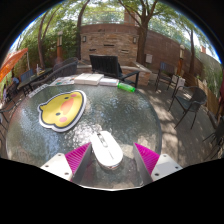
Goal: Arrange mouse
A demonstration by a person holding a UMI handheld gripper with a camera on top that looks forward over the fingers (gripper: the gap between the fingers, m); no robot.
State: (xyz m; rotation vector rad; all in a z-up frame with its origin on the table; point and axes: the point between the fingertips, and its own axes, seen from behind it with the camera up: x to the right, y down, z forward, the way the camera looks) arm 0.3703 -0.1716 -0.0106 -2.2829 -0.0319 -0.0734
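Note:
A white computer mouse point(106, 149) lies on the round glass table point(140, 115), between my two fingers and pointing slightly away to the left. A gap shows on each side of it. My gripper point(110, 160) is open, its magenta pads point(76, 157) standing apart on either side of the mouse. A yellow character-shaped mouse mat point(61, 108) lies on the table beyond and to the left of the fingers.
At the far side of the table stand a black laptop point(105, 67), a white flat item point(88, 78) and a green cylinder point(126, 87). Dark patio chairs point(186, 98) surround the table. A brick wall and trees lie behind.

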